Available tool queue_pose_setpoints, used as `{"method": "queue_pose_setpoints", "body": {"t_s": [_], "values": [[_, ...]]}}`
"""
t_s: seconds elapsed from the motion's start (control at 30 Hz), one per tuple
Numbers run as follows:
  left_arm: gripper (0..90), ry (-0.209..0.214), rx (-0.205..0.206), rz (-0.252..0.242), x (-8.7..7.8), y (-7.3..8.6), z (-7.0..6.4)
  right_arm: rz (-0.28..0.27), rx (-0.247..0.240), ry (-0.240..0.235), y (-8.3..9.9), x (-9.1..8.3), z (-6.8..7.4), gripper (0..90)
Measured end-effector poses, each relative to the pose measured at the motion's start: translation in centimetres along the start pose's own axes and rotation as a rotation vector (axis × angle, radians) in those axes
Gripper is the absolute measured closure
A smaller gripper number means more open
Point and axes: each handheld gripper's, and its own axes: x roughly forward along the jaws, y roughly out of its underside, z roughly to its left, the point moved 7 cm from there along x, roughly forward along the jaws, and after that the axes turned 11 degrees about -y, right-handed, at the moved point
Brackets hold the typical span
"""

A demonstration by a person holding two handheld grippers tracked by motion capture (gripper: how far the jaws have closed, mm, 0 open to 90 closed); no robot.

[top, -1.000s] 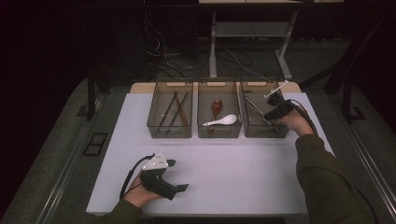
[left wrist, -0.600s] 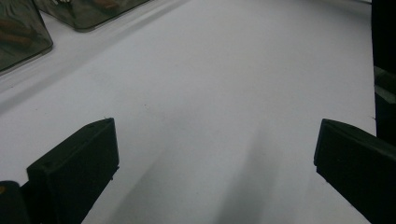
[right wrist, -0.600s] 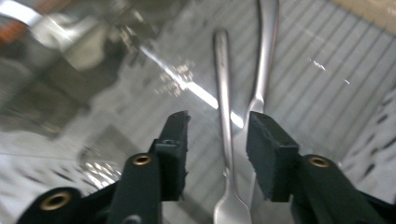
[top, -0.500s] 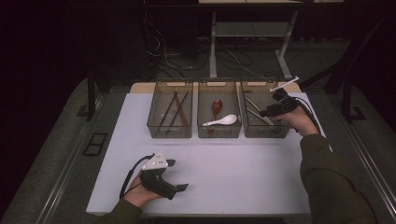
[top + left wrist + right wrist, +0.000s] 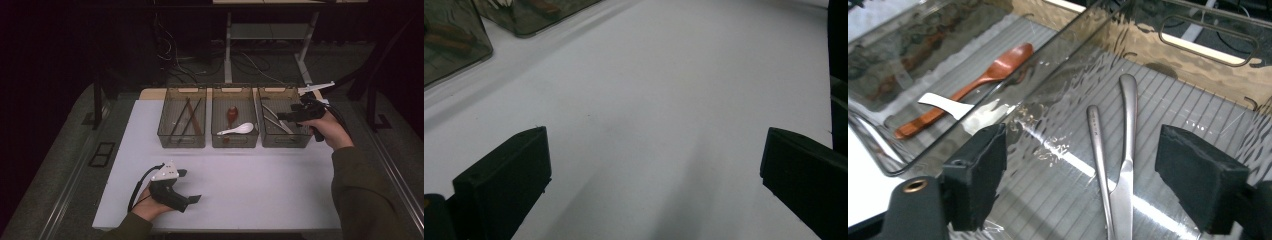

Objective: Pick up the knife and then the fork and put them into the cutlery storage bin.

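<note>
Right gripper up at the far right of the table, held over the rightmost of three clear bins, jaws wide apart with nothing between them. Looking down its own view, that right gripper hangs above two steel knives that lie side by side on the ribbed floor of the bin, handles pointing away, blades toward the camera and touching or nearly so. Next door, through the clear wall, a brown wooden spoon lies in the middle bin beside a white spoon. The leftmost bin holds long dark sticks. Down at the near edge, the left gripper rests on the bare white table, well apart from the bins, jaws spread wide and empty in its own view too.
</note>
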Motion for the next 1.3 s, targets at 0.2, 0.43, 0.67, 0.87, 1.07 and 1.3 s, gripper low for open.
{"method": "queue_pose_setpoints", "body": {"t_s": [0.2,0.43,0.67,0.87,1.07,1.3], "values": [[0.0,0.0,-0.003,-0.001,0.0,0.0,0.1,-0.036,-0.041,-0.02,0.5,-0.8,1.2,17.7],[0.0,-0.002,-0.008,-0.002,0.0,0.1,0.4,-0.099,-0.075,-0.051,1.1,-2.1,3.1,17.0],[0.0,-0.004,-0.009,-0.003,-0.1,0.1,0.4,-0.126,-0.105,-0.081,2.5,-3.4,4.9,17.0],[0.0,-0.004,-0.01,-0.006,-0.1,0.1,0.3,-0.145,-0.12,-0.107,4.0,-4.0,6.5,14.5],[0.0,-0.003,-0.008,-0.005,-0.1,0.1,0.3,-0.149,-0.148,-0.12,5.6,-4.1,8.1,14.5],[0.0,-0.004,-0.007,-0.005,-0.1,0.1,0.2,-0.17,-0.149,-0.112,7.7,-4.1,9.3,14.5]]}}
